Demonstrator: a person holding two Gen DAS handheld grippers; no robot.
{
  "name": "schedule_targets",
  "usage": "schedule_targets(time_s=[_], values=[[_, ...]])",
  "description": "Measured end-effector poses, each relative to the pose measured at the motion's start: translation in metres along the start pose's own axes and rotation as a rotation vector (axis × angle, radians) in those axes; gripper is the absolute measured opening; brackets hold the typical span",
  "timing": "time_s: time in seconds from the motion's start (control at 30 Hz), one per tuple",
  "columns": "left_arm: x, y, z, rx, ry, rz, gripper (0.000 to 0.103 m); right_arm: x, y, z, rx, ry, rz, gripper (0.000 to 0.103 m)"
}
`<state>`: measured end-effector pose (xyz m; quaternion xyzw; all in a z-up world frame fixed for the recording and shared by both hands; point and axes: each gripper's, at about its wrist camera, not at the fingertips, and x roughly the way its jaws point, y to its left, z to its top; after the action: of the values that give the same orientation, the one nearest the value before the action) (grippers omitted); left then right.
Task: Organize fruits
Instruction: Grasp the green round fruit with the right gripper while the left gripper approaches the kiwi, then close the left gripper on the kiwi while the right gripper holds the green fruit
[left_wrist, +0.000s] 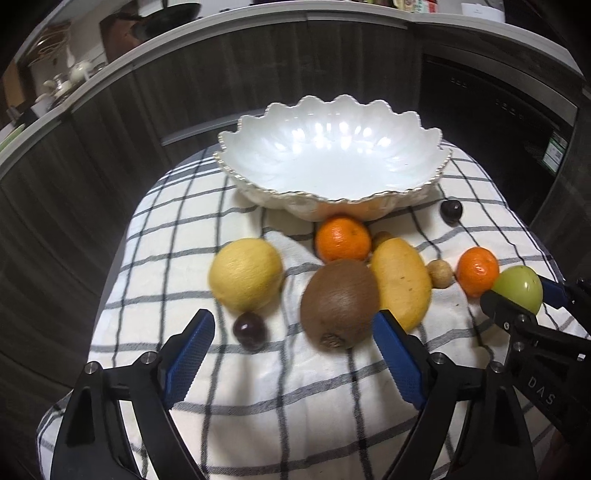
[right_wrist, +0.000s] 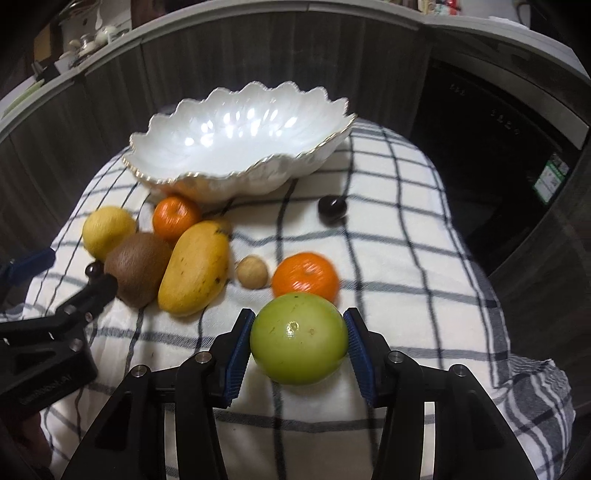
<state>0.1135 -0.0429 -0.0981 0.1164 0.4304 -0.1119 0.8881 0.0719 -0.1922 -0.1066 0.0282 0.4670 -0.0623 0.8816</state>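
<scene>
On the checked cloth (left_wrist: 295, 398) the fruit lies in a loose row in front of the white scalloped bowl (left_wrist: 332, 162), which holds nothing. Farthest left sits the yellow lemon (left_wrist: 245, 273), with a dark plum (left_wrist: 249, 329) just beside its near side. Next comes the brown kiwi (left_wrist: 338, 301), touching the yellow mango (left_wrist: 400, 280) on its right; an orange (left_wrist: 342, 238) sits behind them, close under the bowl's rim. Right of the mango is a small tan round fruit (left_wrist: 440, 273), then a second orange (left_wrist: 476, 271), and a second dark plum (left_wrist: 451, 210) well apart (near the bowl's right end).

The left gripper (left_wrist: 295, 339) has its jaws spread wide, the kiwi between them; its right pad lies close to the kiwi and the mango, and whether it touches I cannot tell. The right gripper (right_wrist: 298, 343) is clenched on the green apple (right_wrist: 299, 338), both blue pads pressed to its sides, the second orange just behind.

The cloth's right part lies open. It drapes over a rounded top; dark wood-grain cabinets (left_wrist: 92, 166) curve behind, a black appliance (right_wrist: 498, 147) at right
</scene>
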Motion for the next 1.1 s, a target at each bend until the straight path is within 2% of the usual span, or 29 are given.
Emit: schedule_targets(time_s=[0.13, 0.37, 0.53, 0.73, 1.1], values=[[0.009, -0.006, 0.007, 0.021, 0.003, -0.014, 0.079, 0.001, -0.006, 0.004, 0.025, 0.000, 0.000, 0.050], [0.022, -0.019, 0.010, 0.064, 0.001, -0.046, 0.071, 0.006, -0.013, 0.007, 0.050, 0.003, -0.003, 0.050], [0.029, -0.018, 0.006, 0.048, 0.020, -0.072, 0.069, 0.008, -0.013, 0.007, 0.051, 0.005, -0.008, 0.050], [0.032, -0.018, 0.004, 0.041, 0.024, -0.113, 0.055, 0.008, -0.013, 0.007, 0.050, 0.005, -0.010, 0.050], [0.027, -0.018, 0.002, 0.035, 0.020, -0.146, 0.053, 0.002, -0.012, 0.007, 0.041, -0.013, -0.014, 0.050]])
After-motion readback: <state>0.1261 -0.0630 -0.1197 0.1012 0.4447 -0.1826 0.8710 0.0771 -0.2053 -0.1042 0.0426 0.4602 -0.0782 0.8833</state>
